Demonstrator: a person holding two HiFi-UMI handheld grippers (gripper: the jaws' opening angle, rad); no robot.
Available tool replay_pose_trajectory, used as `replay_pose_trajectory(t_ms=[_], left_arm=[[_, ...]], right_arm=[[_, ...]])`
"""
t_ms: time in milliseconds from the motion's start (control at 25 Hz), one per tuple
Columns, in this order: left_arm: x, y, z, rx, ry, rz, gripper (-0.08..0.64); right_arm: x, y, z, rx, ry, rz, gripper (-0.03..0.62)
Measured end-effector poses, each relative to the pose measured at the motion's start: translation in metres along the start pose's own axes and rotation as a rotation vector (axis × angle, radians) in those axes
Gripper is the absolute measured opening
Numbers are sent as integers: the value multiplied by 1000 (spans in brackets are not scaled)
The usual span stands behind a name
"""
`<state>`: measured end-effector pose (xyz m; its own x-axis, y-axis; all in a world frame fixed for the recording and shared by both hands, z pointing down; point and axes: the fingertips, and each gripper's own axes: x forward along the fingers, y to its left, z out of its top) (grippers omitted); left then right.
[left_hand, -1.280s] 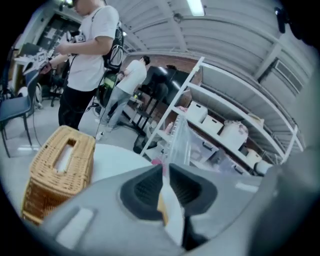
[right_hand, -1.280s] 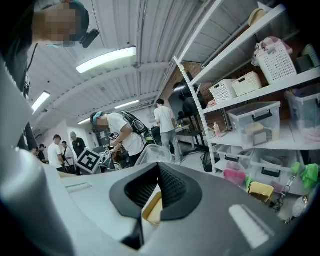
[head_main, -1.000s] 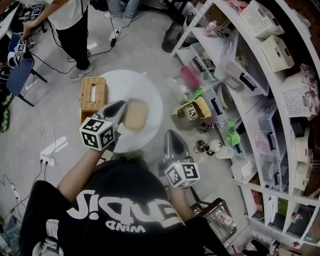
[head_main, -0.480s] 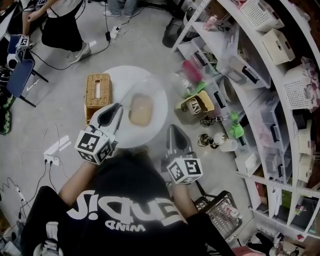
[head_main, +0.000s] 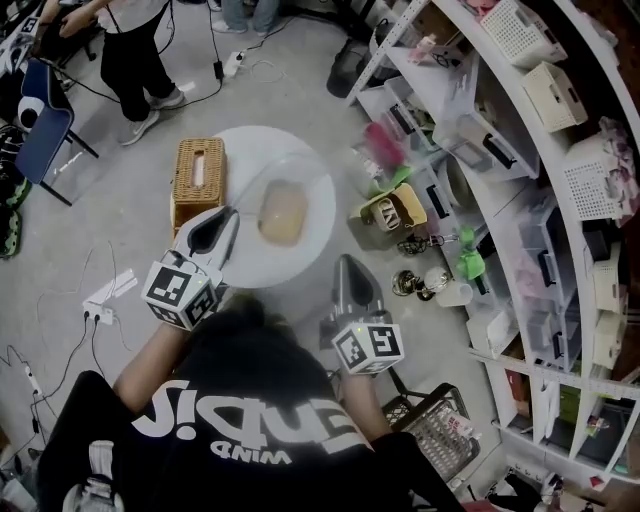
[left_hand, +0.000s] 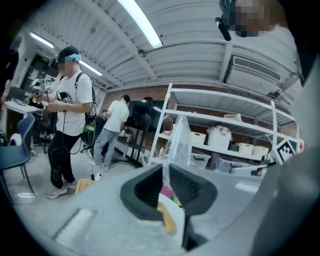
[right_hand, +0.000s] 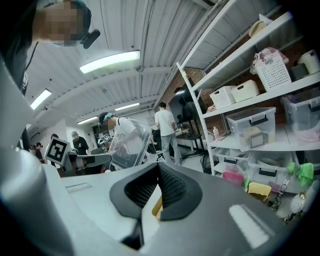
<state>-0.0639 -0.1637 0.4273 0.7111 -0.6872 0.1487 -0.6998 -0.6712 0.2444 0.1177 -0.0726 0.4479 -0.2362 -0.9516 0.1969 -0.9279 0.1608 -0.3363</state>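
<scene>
On the round white table (head_main: 300, 262), near its middle, sits a tan, bread-like piece (head_main: 282, 215), blurred because a clear plastic cover (head_main: 296, 176) hangs over it; whether the cover touches it or the table cannot be told. The left gripper (head_main: 220, 228) reaches in from the table's near left edge and has its jaws clamped on the rim of that cover. In the left gripper view, the thin clear sheet stands up between the two dark ribbed pads. In the right gripper view, the cover shows as a see-through shell just beside the left gripper's marker cube.

The right gripper (head_main: 346, 266) is off the table's near right edge, over the floor, apart from the cover. Its jaws are pressed together with nothing between them.

A wicker tissue box (head_main: 197, 178) lies on the left part of the table, just beside the left gripper's tip. To the right of the table, a yellow cup (head_main: 392, 214) and green items (head_main: 468, 262) stand on the floor near the white shelving rack (head_main: 520, 130) with its storage bins. A blue chair (head_main: 45, 115) and a standing person (head_main: 135, 50) are at the far left.
</scene>
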Motion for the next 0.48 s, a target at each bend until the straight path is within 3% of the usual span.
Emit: replay_pose_trajectory(t_ms=[480], left_arm=[[-67, -50, -15, -23, -53, 91, 41]], right_arm=[[-50, 2, -10, -32, 8, 64, 0]])
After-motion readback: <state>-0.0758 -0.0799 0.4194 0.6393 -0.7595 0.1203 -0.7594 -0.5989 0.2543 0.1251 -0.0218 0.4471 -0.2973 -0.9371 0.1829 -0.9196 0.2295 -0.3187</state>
